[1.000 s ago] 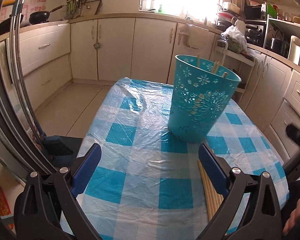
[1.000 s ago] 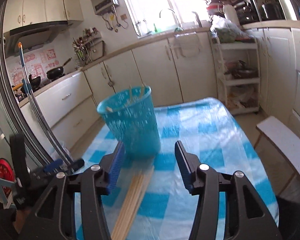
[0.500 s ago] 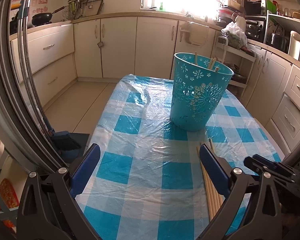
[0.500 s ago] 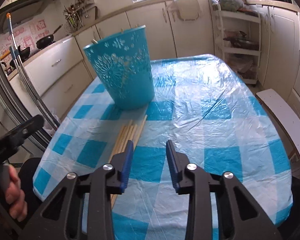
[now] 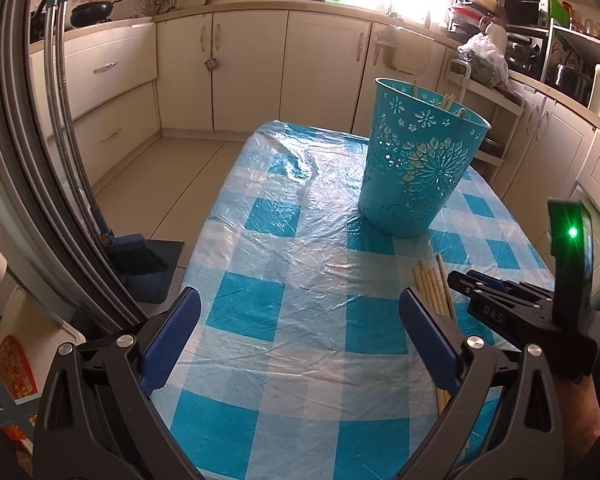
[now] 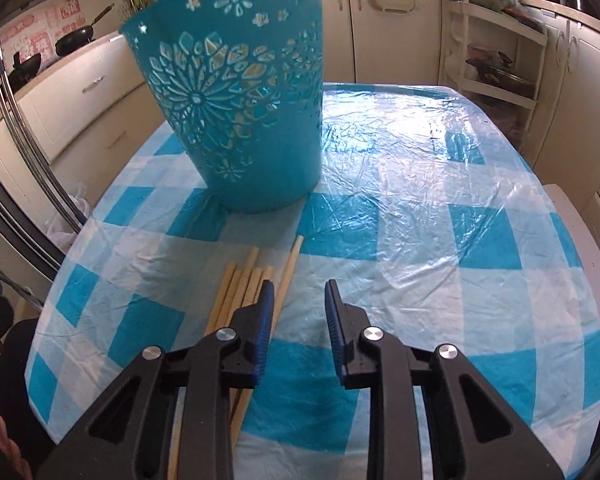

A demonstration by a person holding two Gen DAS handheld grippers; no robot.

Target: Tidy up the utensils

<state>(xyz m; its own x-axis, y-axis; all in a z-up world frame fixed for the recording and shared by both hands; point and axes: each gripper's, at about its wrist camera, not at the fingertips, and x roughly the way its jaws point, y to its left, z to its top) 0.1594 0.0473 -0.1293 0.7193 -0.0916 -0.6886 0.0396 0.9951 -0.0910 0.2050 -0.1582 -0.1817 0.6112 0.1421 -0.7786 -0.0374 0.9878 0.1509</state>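
Wooden chopsticks (image 6: 240, 292) lie near my table (image 6: 440, 240) edge before the basket (image 6: 240, 100); my right gripper (image 6: 298, 300) is closing on nothing beside them, my left gripper (image 5: 300, 320) wide, empty.

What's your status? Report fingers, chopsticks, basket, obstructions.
Left gripper open, empty. Right gripper closing, nothing between its fingers. Loose wooden chopsticks flat on checked tablecloth, just left of it; more inside upright teal plastic basket. No obstructions.
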